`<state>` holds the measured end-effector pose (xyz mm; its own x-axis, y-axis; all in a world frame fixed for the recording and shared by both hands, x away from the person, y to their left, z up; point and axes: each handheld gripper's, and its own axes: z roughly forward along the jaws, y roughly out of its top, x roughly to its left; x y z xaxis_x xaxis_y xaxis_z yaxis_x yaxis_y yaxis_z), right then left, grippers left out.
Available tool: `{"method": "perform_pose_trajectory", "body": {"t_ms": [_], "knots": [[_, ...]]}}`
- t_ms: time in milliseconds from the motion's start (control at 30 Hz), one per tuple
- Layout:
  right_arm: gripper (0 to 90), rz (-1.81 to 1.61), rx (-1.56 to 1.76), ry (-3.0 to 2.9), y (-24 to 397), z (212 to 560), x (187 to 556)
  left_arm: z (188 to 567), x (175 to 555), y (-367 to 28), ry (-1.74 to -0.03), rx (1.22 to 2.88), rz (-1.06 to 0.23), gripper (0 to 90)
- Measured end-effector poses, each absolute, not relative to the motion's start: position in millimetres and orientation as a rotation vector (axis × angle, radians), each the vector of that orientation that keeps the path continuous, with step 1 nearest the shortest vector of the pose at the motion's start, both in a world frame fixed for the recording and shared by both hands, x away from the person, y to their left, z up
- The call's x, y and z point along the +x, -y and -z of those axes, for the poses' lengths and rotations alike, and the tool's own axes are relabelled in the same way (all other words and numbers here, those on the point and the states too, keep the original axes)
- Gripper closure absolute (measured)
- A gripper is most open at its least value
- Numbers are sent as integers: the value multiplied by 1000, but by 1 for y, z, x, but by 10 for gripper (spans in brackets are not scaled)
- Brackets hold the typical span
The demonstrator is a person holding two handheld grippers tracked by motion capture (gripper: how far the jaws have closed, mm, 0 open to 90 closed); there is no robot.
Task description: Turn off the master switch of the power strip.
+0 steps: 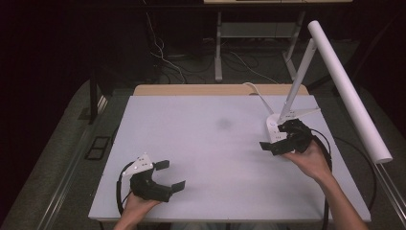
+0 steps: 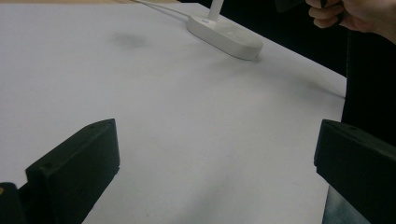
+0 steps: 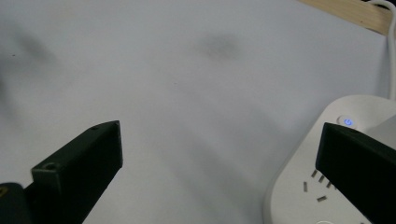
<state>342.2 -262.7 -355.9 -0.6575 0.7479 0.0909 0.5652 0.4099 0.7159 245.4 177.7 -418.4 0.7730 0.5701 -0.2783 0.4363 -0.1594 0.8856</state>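
Lamp base far right on surface, blue light lit. Right gripper over it, left gripper near left, both jaws wide. We judge button press imminent or done.

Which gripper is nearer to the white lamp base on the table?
The right. The right gripper hovers at the lamp base, one jaw over it. The left gripper is at the table's near left, well apart.

Black grippers; grey top plate; black cables.
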Motion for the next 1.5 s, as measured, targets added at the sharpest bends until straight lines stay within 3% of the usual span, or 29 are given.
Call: {"method": "perform_pose_trajectory", "body": {"t_ms": [467, 567, 767, 867, 1500], "knots": [[11, -951, 1121, -2444, 254, 354, 364, 418, 246, -178, -782, 1794, -146, 0], [57, -917, 1106, -2461, 252, 352, 369, 419, 246, -177, -779, 1799, -149, 0], [293, -849, 1077, -2475, 251, 347, 381, 418, 246, -177, -780, 1804, -150, 0], [359, -827, 1062, -2481, 251, 345, 386, 418, 246, -177, -777, 1802, -151, 0], [685, -705, 1079, -2452, 250, 351, 413, 418, 246, -178, -772, 1813, -168, 0]]}}
